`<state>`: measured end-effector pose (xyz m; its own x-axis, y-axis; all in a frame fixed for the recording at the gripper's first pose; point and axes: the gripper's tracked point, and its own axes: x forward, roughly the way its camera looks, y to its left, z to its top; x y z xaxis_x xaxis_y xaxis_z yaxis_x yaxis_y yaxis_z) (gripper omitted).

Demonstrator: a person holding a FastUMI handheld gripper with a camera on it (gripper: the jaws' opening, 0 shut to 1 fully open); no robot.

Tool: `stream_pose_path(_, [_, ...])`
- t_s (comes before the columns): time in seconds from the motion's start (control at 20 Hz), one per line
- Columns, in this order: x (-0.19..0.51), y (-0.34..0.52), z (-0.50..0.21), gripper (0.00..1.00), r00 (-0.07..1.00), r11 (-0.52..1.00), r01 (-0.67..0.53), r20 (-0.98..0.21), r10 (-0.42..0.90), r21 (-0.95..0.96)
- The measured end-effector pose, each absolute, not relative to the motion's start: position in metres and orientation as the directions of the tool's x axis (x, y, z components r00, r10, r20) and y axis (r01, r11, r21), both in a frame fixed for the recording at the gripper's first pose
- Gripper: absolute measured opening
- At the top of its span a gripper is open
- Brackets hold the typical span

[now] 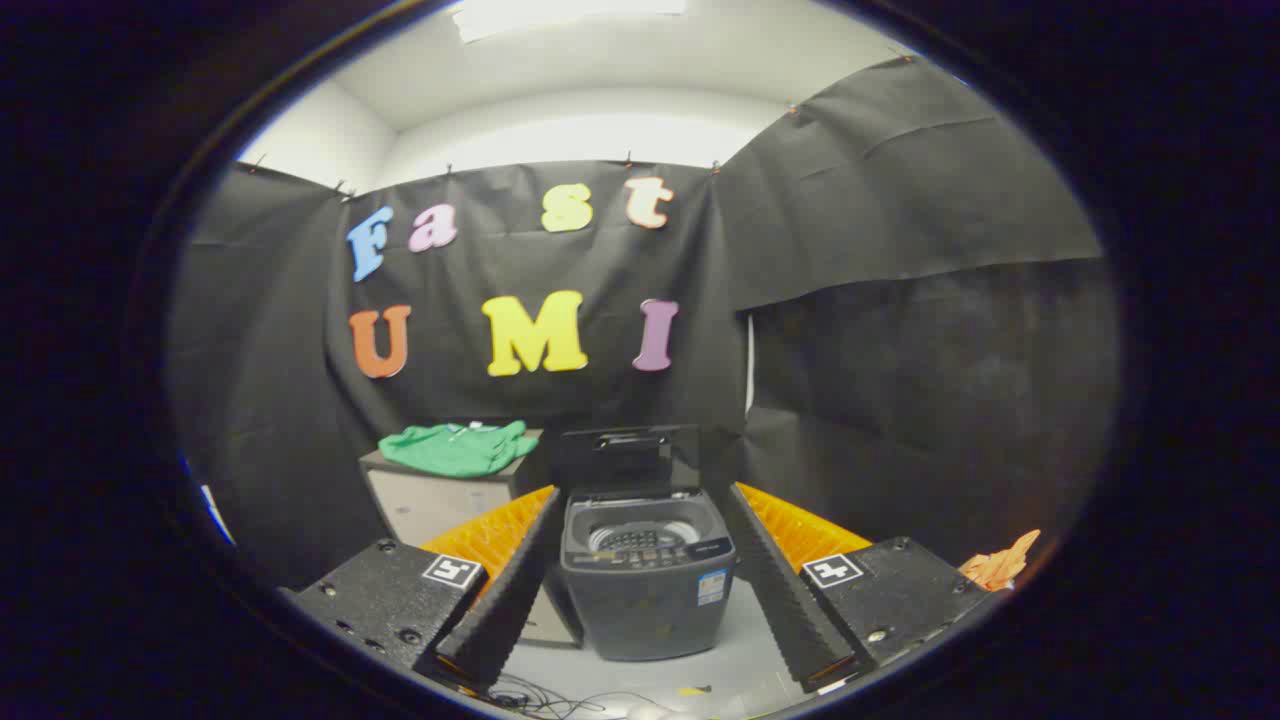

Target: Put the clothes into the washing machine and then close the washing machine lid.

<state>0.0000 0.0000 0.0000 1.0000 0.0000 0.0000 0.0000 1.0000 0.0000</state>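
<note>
- Hovering in front of the washing machine, the gripper has its fingers spread wide apart, holding nothing.
- The machine is a small dark grey top-loader sitting on the pale floor between and a bit beyond the fingers, with its lid flipped up and the drum open.
- The clothes, a green garment, lie crumpled on a low cabinet just beside the machine, behind the left finger.
- An orange cloth lies off past the right finger.
</note>
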Motion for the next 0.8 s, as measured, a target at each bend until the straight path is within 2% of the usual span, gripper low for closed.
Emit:
stream_pose_path(0.15, [0.006, -0.004, 0.008, 1.0, 0.999, 1.0, 0.012, 0.036, -0.011, -0.017])
stream_pose_path(0.8, [0.005, 0.03, -0.021, 1.0, 0.998, 0.996, -0.05, -0.036, 0.047, -0.08])
